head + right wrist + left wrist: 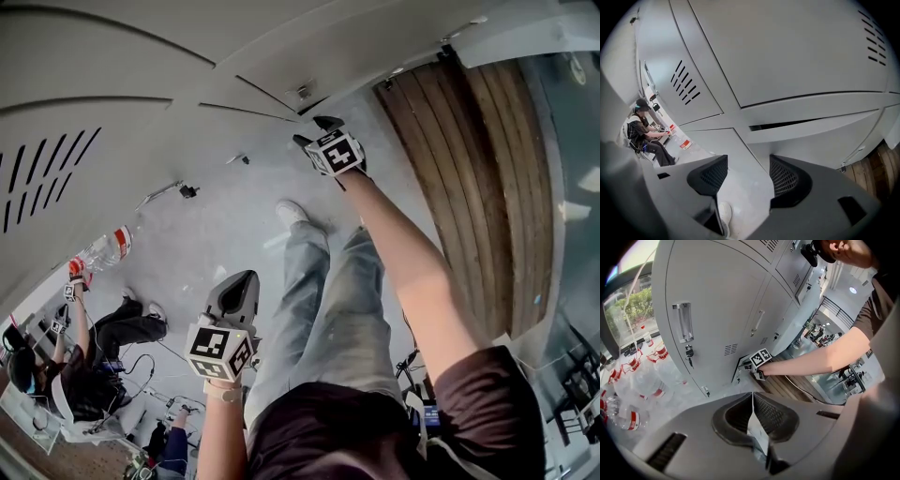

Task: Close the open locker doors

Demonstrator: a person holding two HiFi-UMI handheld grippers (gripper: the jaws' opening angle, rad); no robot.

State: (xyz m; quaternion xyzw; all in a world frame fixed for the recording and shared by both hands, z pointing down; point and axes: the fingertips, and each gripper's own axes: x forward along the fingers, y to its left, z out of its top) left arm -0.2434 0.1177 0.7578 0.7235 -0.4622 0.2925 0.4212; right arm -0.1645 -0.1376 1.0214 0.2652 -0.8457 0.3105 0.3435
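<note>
Judging the ajar locker door at twelve o'clock stiff, light, slick: best pushed near its free edge, right gripper spread empty, left gripper closed empty.

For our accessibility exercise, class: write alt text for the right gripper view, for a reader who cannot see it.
Open, empty tongs point at a wall of grey lockers, where one low locker door stands slightly ajar, with a dark gap along its top edge. A person sits far off at the left.
</note>
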